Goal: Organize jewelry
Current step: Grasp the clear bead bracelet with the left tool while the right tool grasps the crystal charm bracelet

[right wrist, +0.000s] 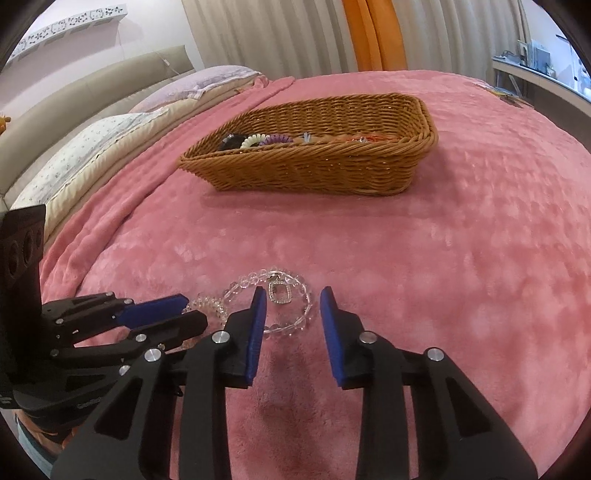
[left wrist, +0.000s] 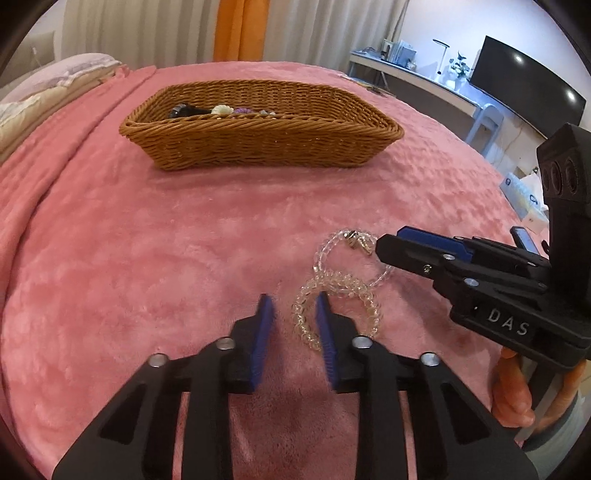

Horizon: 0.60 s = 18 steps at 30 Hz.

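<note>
Two clear pieces lie on the pink blanket: a coiled transparent band (left wrist: 338,308) and a clear bead bracelet (left wrist: 332,245) with a silver square charm (right wrist: 279,291). My left gripper (left wrist: 293,306) is open, its right finger over the coiled band's left side. My right gripper (right wrist: 288,301) is open, its fingers astride the bead bracelet (right wrist: 295,321). In the left wrist view the right gripper (left wrist: 388,245) comes in from the right. In the right wrist view the left gripper (right wrist: 192,310) lies over the coiled band (right wrist: 208,306). A wicker basket (left wrist: 258,142) holding several hair ties and jewelry stands farther back.
Pillows (right wrist: 110,140) and a padded headboard (right wrist: 92,85) lie to the left. A desk (left wrist: 413,77) with a dark monitor (left wrist: 524,81) stands beyond the bed's right edge. Curtains (left wrist: 236,29) hang behind. A tissue box (left wrist: 524,199) sits off the bed at right.
</note>
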Motion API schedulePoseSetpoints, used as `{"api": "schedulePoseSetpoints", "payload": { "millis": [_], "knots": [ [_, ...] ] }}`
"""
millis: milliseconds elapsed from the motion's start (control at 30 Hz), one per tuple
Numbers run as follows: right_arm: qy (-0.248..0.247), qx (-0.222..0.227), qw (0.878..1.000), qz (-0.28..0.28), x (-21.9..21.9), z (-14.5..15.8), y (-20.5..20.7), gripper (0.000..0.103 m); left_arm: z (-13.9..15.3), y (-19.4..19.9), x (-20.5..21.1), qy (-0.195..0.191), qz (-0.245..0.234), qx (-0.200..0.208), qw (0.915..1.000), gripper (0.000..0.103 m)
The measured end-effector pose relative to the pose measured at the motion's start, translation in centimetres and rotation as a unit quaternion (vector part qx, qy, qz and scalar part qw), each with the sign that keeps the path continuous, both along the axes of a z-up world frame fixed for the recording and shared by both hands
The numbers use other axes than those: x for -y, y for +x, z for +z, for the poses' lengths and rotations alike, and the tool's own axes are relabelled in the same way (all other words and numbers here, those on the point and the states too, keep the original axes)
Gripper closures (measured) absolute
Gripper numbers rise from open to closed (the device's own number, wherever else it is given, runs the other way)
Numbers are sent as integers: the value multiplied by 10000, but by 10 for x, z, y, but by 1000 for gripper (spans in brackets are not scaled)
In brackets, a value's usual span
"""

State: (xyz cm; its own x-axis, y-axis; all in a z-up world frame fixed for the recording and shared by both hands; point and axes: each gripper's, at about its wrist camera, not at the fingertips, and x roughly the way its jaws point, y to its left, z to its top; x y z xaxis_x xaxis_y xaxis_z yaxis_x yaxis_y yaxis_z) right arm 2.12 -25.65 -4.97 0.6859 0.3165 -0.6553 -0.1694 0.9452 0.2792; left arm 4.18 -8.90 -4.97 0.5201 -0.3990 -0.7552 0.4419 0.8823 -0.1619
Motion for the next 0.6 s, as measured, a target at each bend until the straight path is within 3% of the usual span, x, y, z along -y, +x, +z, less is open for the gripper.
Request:
{"api": "schedulePoseSetpoints", "payload": {
  "millis": [33,133,267,433,600],
  "knots": [
    [-3,-2,10000,-9,0,0,0,76,0,0,-1,-5,17,3,10000,94],
    [-42,79,10000,27,-2,2,-3,76,1,-1,-7,-135,142,41,9998,94],
    [-302,304,9988,226,-15,8,-9,80,7,-1,-25,-604,374,113,9974,94],
    [-714,-160,9970,267,-30,1,11,86,7,2,-41,-982,635,44,9931,94],
    [-901,-294,9951,278,-37,1,21,86,7,4,-42,-1101,617,18,9920,94]
  ]
}}
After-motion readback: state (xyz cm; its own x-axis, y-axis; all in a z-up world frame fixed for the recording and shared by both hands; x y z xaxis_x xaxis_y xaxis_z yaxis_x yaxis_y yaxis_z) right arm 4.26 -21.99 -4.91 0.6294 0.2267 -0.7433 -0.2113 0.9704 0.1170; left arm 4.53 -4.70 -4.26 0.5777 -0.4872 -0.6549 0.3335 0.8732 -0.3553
